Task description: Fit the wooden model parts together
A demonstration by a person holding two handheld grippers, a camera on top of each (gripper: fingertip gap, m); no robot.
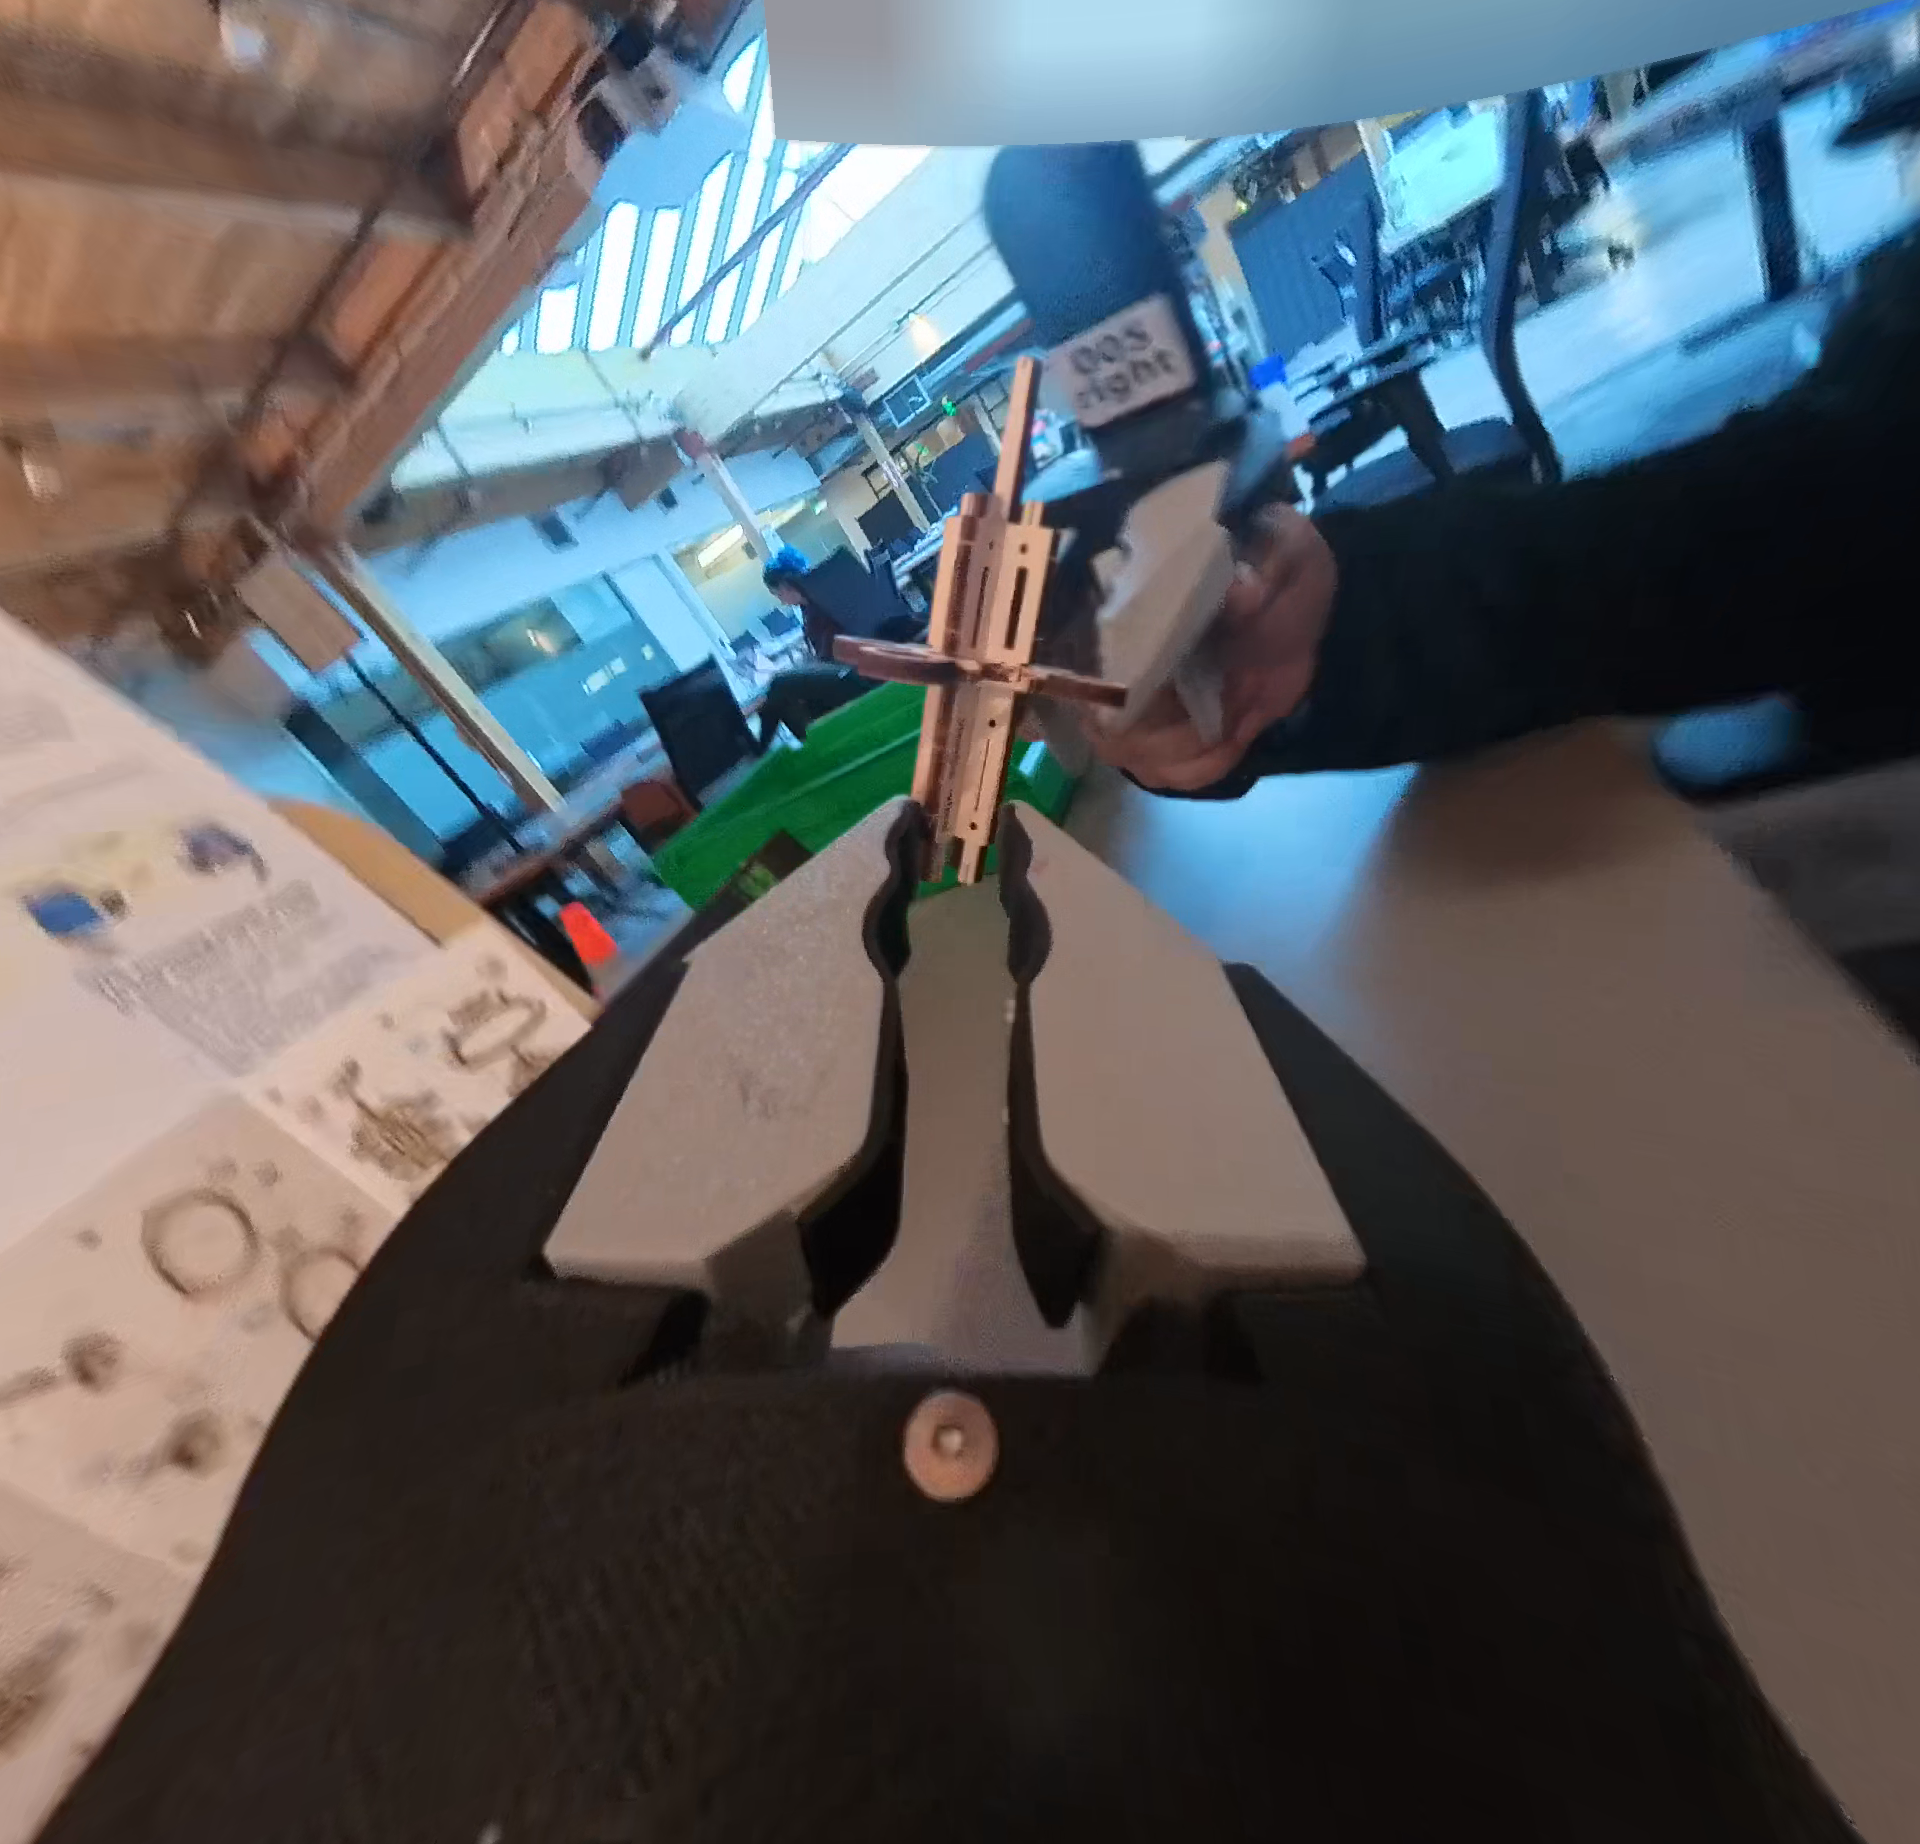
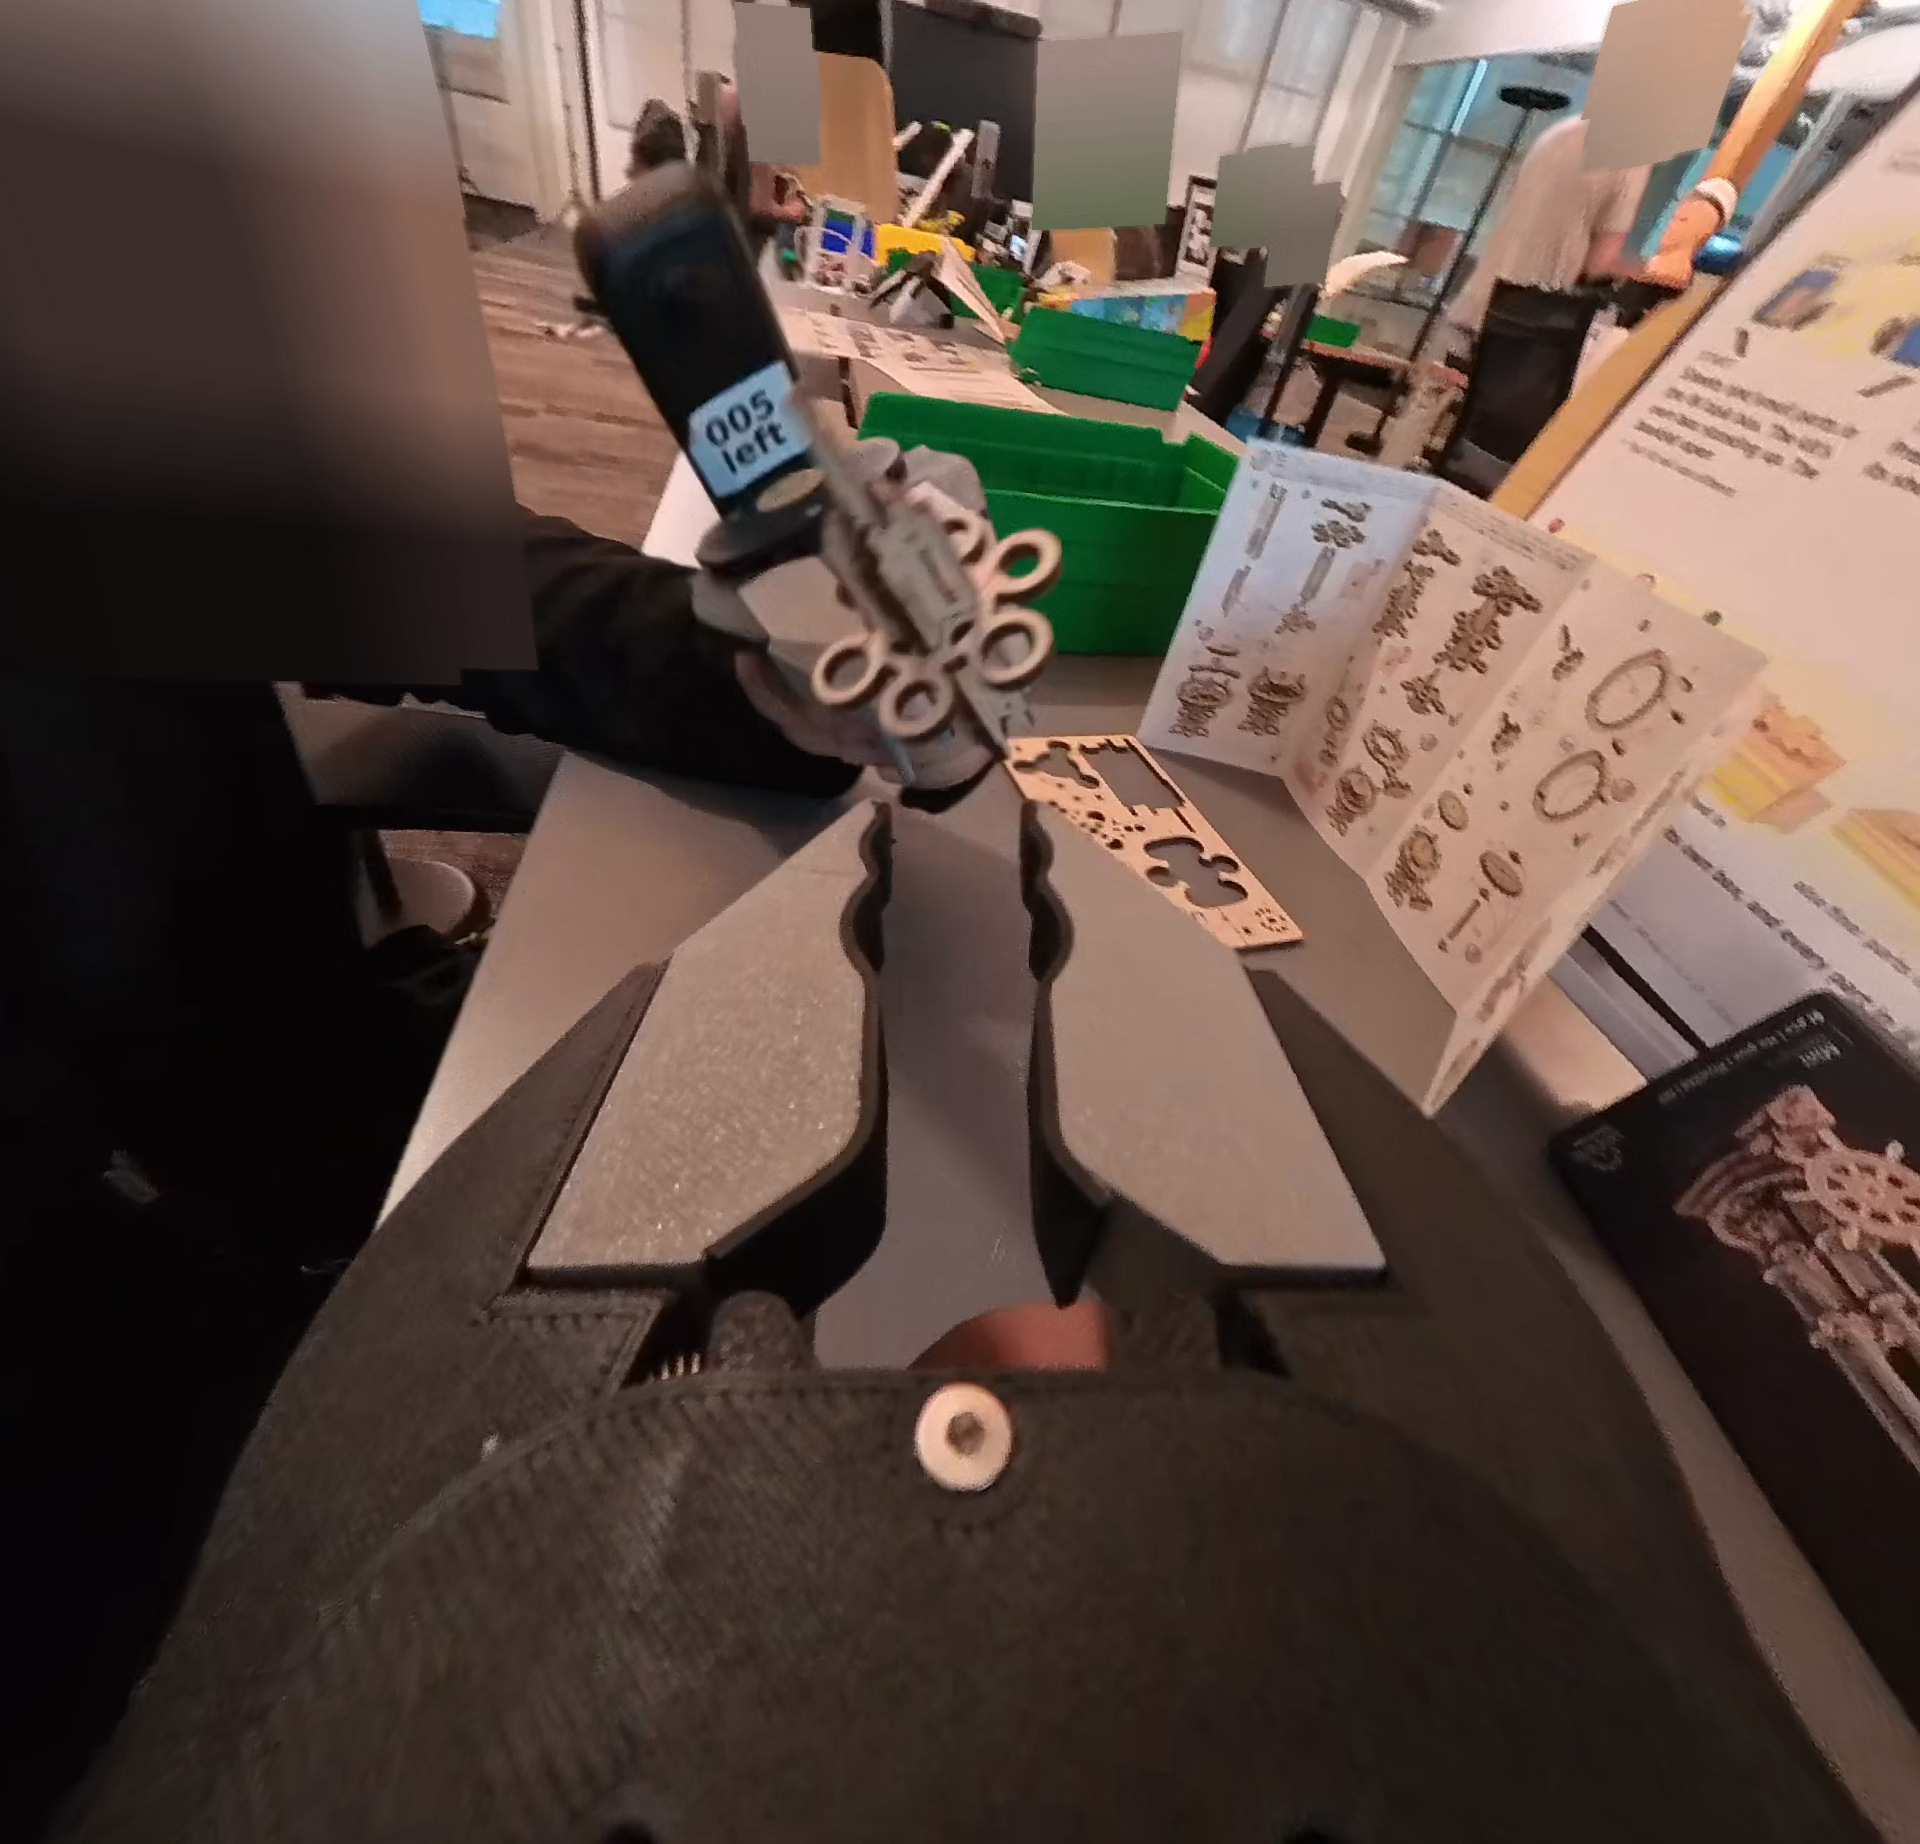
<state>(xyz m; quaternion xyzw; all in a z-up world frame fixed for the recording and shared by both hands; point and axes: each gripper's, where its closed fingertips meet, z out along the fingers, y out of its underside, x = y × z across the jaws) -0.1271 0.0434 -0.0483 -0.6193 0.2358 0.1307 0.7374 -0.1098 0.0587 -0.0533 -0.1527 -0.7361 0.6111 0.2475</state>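
Note:
My left gripper (image 1: pixel 961 844) is shut on the lower end of a pale wooden model (image 1: pixel 987 610). The model is a slotted upright stack with a thin stick on top and a dark cross piece through it, held up in the air. In the right wrist view the same model (image 2: pixel 925 610) shows several flat rings around its stem, with the left gripper (image 2: pixel 945 745) behind it. My right gripper (image 2: pixel 956 828) is open and empty, just below and in front of the model. It also shows in the left wrist view (image 1: pixel 1153 599), held in a hand to the right of the model.
A punched-out wooden parts sheet (image 2: pixel 1153 838) lies on the grey table (image 2: pixel 644 859). A folded instruction leaflet (image 2: pixel 1455 734) stands to its right, and a black kit box (image 2: pixel 1766 1223) lies at the near right. Green bins (image 2: pixel 1039 506) stand behind. People stand far back. Only a small space, under 4 cm, lies between the two pairs of fingers.

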